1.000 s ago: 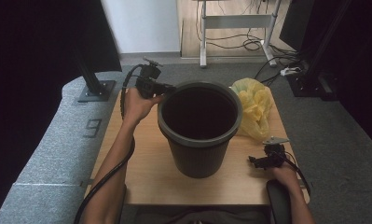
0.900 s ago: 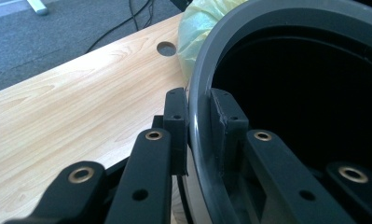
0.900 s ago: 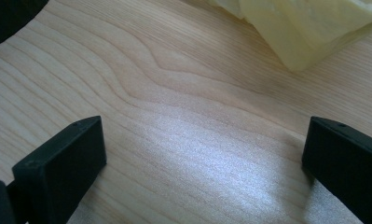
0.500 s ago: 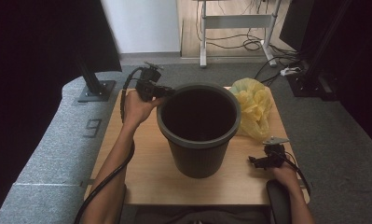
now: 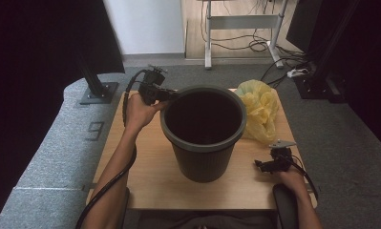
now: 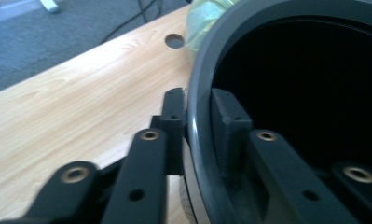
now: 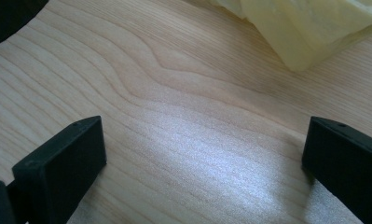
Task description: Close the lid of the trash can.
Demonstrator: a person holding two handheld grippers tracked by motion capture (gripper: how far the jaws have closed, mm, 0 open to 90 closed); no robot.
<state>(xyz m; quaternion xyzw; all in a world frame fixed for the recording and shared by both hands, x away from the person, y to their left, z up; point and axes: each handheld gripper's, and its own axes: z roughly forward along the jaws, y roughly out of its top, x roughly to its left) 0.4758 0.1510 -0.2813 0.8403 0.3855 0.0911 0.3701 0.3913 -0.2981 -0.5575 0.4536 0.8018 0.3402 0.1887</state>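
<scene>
A dark grey plastic bin [image 5: 202,148] stands upright in the middle of the wooden table [image 5: 145,162]. My left gripper [image 5: 171,95] reaches its far-left rim. In the left gripper view the left gripper [image 6: 200,100] straddles the bin's rim [image 6: 195,121], one jaw outside and one inside. Its jaws have just been opening, and the inner pad stands a little off the wall. My right gripper [image 5: 260,165] rests low at the table's near right, jaws wide apart. Bare wood lies between the jaws of the right gripper [image 7: 207,135].
A crumpled yellow plastic bag [image 5: 260,112] lies on the table at the bin's far right side; the bag [image 7: 305,28] is just ahead of the right gripper. A round hole [image 6: 174,40] is in the tabletop. Grey carpet, cables and a desk frame surround the table.
</scene>
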